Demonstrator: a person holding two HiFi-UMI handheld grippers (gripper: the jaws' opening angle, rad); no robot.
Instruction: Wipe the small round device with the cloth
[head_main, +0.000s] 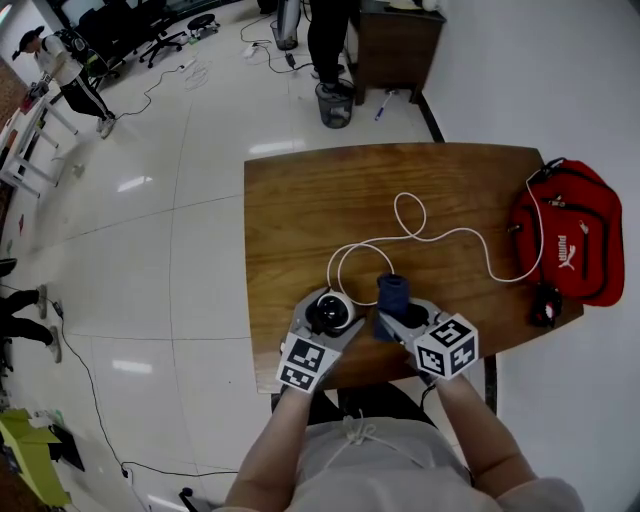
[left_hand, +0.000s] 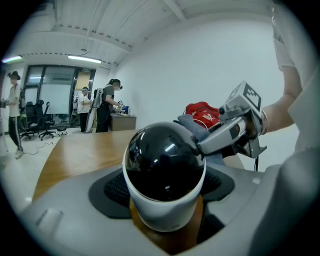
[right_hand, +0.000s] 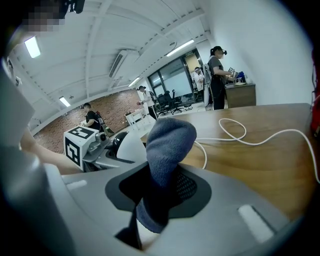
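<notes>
- Since both of the task's things are gripped, the set-up looks done and the wiping itself is what remains. The left tool (head_main: 326, 322) is clenched round the small round device (head_main: 331, 313), a white cup-shaped body under a glossy black dome, at the near edge of the brown wooden table (head_main: 300, 210).
- In the left gripper view, the wide-set jaws stand on either side of the device's white body. Wood shows underneath, so the device is standing on the table or just above it, and I cannot tell which.
- The dome is shiny, with clean reflections of the ceiling lights. No smear or dust shows on it, so the pictures do not tell how much of it has been wiped, if any.
- Just to the right, the right tool (head_main: 402, 320) is clamped on the blue-grey fleecy cloth (head_main: 393, 292). The cloth is pinched low between the jaws, and a rounded fold stands up past their tips.
- That fold is just beside the dome's right side. The left gripper view shows it behind the dome's edge, but contact cannot be confirmed, so I judge that a stroke is about to start or only barely under way.
- What is left, by my reading, is to press the fold onto the dome and carry it over the top and round the white body.
- Further right, a thin white cable (head_main: 420, 235) loops across the table towards a red fabric bag (head_main: 568, 235) at the far right edge, both well apart from the work.
</notes>
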